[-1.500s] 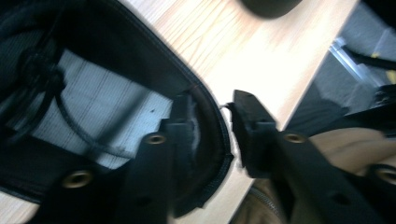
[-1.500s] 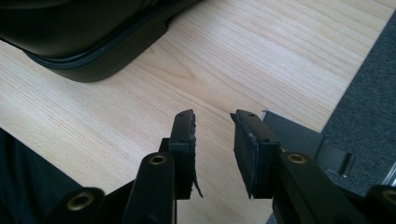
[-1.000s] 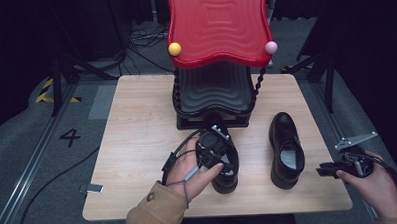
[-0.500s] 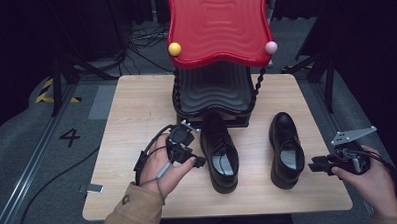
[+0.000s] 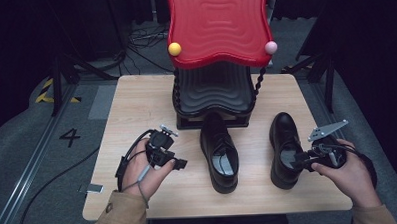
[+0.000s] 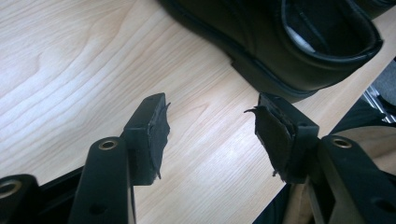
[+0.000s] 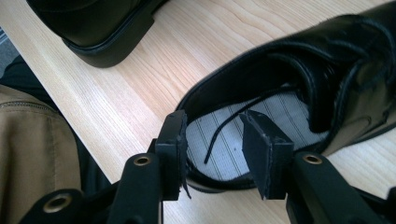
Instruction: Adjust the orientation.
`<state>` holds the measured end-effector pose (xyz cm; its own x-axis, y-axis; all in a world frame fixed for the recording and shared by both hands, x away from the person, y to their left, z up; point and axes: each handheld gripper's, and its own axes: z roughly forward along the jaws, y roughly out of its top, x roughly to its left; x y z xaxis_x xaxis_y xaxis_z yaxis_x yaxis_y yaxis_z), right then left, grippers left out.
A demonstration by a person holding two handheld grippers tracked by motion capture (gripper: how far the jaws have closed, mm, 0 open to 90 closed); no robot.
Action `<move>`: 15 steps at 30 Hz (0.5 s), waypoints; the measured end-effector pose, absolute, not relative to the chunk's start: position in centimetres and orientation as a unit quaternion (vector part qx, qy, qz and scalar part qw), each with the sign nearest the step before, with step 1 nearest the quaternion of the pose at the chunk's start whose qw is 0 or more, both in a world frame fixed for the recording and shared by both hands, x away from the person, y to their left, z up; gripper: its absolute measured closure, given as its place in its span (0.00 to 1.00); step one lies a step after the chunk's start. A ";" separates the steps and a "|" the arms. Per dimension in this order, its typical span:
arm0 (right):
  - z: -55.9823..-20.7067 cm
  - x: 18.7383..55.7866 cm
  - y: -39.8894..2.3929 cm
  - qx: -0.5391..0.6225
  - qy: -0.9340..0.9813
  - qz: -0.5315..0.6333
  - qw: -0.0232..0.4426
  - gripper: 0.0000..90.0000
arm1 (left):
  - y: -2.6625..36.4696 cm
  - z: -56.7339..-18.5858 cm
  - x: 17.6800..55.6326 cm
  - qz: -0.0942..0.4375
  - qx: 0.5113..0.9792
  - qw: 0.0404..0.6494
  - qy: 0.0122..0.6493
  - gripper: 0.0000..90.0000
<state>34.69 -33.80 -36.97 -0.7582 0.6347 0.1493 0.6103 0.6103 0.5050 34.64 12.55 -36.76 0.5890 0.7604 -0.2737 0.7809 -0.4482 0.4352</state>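
Observation:
Two black lace-up shoes stand on the wooden table (image 5: 136, 104), toes away from me: the left shoe (image 5: 219, 152) and the right shoe (image 5: 284, 148). My left gripper (image 5: 181, 164) sits left of the left shoe. Its jaws stand open over bare wood and have just been closing a little, with nothing between them (image 6: 210, 107); the shoe's heel (image 6: 303, 42) lies just beyond. My right gripper (image 5: 296, 161) is at the right shoe's heel. Its jaws have just been opening and hover over the heel opening (image 7: 215, 123), where a loose lace (image 7: 224, 126) lies on the striped insole; the pads press on nothing.
A black wavy stand (image 5: 213, 91) with a red wavy panel (image 5: 218, 26) rises at the table's back, right behind the left shoe's toe. The table's near edge runs just under both hands. A tan sleeve (image 7: 32, 154) and the left shoe's heel (image 7: 102, 28) lie beside the right gripper.
My left gripper has left the left shoe and moved to the left onto bare table. My right gripper has moved left up to the right shoe's heel, its jaws wider.

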 end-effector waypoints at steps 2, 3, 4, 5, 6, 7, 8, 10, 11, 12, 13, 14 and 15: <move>-36.9 34.8 -33.3 0.341 0.896 0.283 0.013 0.67 | 13.1 -36.8 34.5 -0.018 0.847 0.267 0.459 0.49; -36.9 34.8 -33.3 0.341 0.896 0.283 0.013 0.67 | 13.1 -36.8 34.5 -0.018 0.847 0.267 0.459 0.48; -37.0 34.9 -32.7 0.334 0.898 0.287 0.002 0.67 | 13.3 -36.8 34.4 -0.015 0.846 0.266 0.462 0.48; -37.3 35.1 -32.1 0.336 0.899 0.280 -0.004 0.67 | 13.5 -36.8 34.3 -0.012 0.844 0.267 0.465 0.48; -37.7 35.3 -31.7 0.341 0.902 0.265 -0.004 0.67 | 13.7 -36.8 34.2 -0.011 0.843 0.268 0.466 0.47; -38.0 35.4 -31.3 0.343 0.905 0.252 -0.003 0.67 | 13.8 -36.8 34.2 -0.011 0.842 0.269 0.468 0.47; -38.4 35.6 -31.1 0.343 0.907 0.244 -0.006 0.67 | 13.9 -36.8 34.1 -0.011 0.841 0.269 0.469 0.47; -39.1 35.8 -30.5 0.345 0.909 0.234 -0.012 0.67 | 14.1 -36.8 34.1 -0.009 0.841 0.267 0.471 0.46; -39.4 35.9 -30.3 0.346 0.910 0.226 -0.011 0.67 | 14.1 -36.9 34.1 -0.010 0.840 0.268 0.472 0.46; -39.6 36.0 -30.1 0.352 0.910 0.220 -0.011 0.67 | 14.1 -36.9 34.1 -0.010 0.840 0.268 0.472 0.46; -39.9 36.1 -29.9 0.353 0.911 0.213 -0.010 0.68 | 14.1 -37.0 34.1 -0.010 0.840 0.268 0.472 0.46; -40.2 36.2 -29.8 0.354 0.912 0.207 -0.009 0.68 | 14.1 -37.0 34.2 -0.010 0.839 0.267 0.474 0.46; -40.4 36.3 -29.7 0.355 0.912 0.206 -0.012 0.69 | 14.1 -37.1 34.2 -0.011 0.839 0.266 0.474 0.45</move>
<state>36.28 -29.67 -40.41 -0.7479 0.6420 0.1684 0.6522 0.6637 0.3663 34.19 14.12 -37.10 0.5506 0.7899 -0.2702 0.8012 -0.4092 0.4365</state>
